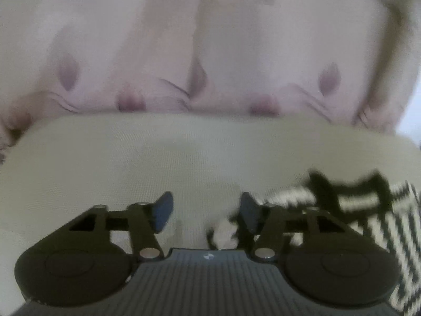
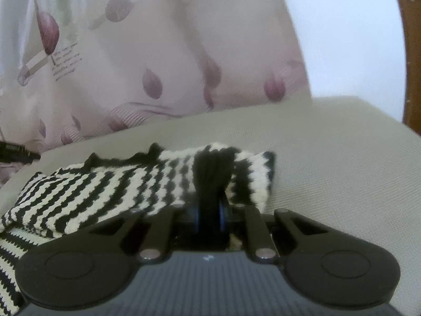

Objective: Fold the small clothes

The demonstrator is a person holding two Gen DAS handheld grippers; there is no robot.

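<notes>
We see our right tool (image 2: 209, 217) clamped on a black band of the striped knit garment (image 2: 110, 184), which lies on the beige tabletop (image 2: 329, 158). Our left tool (image 1: 206, 212) stands apart with nothing between its fingers, the blurred garment apparently just beside its right finger.

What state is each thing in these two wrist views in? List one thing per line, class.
Left gripper: open, nothing between its fingers.
Right gripper: shut on the black band of the garment.
Striped knit garment: partly folded, rumpled, lying on the cushion.
Beige cushion: bare beyond the garment.
</notes>
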